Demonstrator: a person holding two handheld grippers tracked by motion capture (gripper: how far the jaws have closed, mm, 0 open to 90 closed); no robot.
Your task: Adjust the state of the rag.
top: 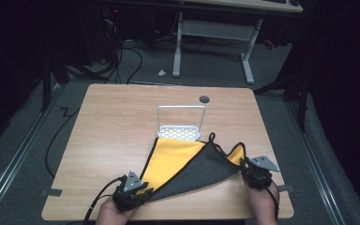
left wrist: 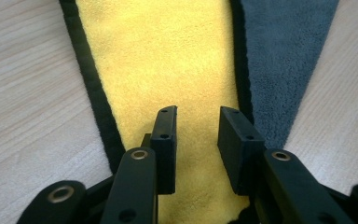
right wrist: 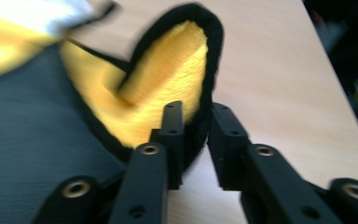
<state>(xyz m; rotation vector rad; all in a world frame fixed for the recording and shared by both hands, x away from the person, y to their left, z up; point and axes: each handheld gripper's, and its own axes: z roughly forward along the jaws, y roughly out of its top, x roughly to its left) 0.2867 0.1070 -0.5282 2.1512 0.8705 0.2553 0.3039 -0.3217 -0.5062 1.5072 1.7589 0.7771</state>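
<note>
Cloth (top: pixel 183 166), yellow on one face and grey on the other, lies partly folded on the wooden surface (top: pixel 108 131) just in front of a white rack (top: pixel 180 123). The left gripper (left wrist: pixel 196 135) hovers part-open above a yellow corner, gripping nothing. The right gripper (right wrist: pixel 196 135) straddles a raised black-edged corner, its grip unclear.

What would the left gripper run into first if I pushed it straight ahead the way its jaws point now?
The cloth: the left gripper has its jaws apart over the yellow side, which runs on ahead between the black hems. Farther along that line in the high view stands the white rack, though depth is hard to judge.
</note>
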